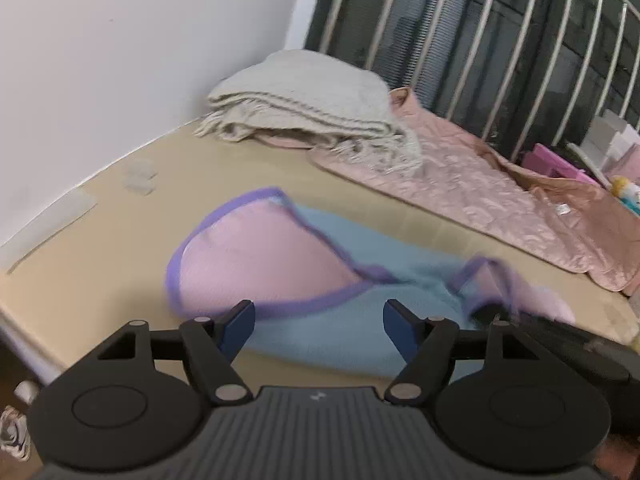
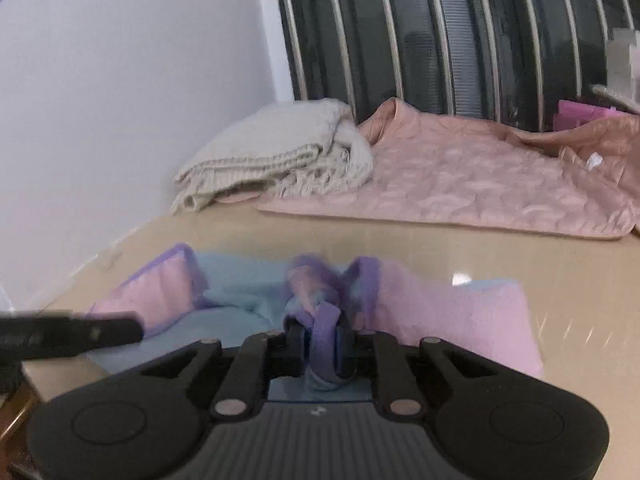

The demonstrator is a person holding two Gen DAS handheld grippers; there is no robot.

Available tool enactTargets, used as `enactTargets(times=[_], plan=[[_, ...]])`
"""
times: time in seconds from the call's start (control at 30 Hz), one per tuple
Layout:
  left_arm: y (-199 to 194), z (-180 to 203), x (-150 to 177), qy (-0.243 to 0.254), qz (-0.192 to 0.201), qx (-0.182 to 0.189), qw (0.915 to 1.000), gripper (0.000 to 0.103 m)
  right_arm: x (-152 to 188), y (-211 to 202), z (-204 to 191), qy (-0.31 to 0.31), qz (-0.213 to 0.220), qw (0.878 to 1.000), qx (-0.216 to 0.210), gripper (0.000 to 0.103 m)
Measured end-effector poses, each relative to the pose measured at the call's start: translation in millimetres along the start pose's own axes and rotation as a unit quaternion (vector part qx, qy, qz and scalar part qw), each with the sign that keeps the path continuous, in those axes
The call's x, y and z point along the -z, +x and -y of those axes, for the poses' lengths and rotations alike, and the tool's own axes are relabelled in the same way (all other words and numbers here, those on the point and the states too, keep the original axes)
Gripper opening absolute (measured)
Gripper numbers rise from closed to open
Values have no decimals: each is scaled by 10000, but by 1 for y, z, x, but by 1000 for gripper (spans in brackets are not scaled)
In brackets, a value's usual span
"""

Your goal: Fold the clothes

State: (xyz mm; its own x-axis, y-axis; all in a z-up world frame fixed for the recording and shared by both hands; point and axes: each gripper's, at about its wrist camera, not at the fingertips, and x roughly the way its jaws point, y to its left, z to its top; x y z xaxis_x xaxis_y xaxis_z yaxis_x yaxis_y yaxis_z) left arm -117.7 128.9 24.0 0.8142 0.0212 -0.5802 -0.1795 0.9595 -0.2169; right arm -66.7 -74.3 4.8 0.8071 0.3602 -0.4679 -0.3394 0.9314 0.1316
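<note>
Purple-trimmed garment (image 2: 248,300) on tan table (image 2: 520,256); right hand-held gripper (image 2: 322,330) pinches its trim, left hand-held gripper (image 1: 319,318) gapes wide just above it.

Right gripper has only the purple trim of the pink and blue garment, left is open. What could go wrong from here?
1. The right gripper pinches only a bunched purple edge; a pull may slip it free.
2. The left gripper is open and holds nothing, so the garment may drag and crumple rather than fold.
3. The garment lies near the table edge and might slide off.
</note>
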Motion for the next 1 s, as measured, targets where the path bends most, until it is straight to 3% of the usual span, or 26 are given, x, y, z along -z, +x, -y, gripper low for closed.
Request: enactTargets(times=[0.07, 0.23, 0.33, 0.47, 0.67, 0.8, 0.9, 1.0], plan=[[-5, -4, 3, 100, 89, -155, 9998, 73, -4, -7, -7, -286, 9, 9996, 11, 48], [-10, -17, 6, -22, 212, -502, 9985, 75, -8, -54, 10, -249, 367, 9975, -549, 67], [-9, -22, 4, -214, 198, -480, 9984, 75, -9, -75, 26, -104, 698, 9959, -567, 67], [-8, -17, 5, -135, 214, -470, 9986, 76, -4, -76, 36, -245, 736, 9967, -226, 68], [-9, -12, 8, -14, 288, -674, 9973, 78, 13, -37, 15, -1239, -72, 9917, 335, 70], [-8, -16, 9, -29, 288, -981, 9948, 80, 7, -27, 15, -1111, -186, 9913, 687, 71], [-4, -23, 9, -69, 209, -1240, 9920, 80, -16, -45, 22, -950, -240, 9951, 150, 71], [1, -26, 10, -17, 193, -1492, 9886, 80, -54, -56, 20, -1106, 2, 9916, -670, 81]])
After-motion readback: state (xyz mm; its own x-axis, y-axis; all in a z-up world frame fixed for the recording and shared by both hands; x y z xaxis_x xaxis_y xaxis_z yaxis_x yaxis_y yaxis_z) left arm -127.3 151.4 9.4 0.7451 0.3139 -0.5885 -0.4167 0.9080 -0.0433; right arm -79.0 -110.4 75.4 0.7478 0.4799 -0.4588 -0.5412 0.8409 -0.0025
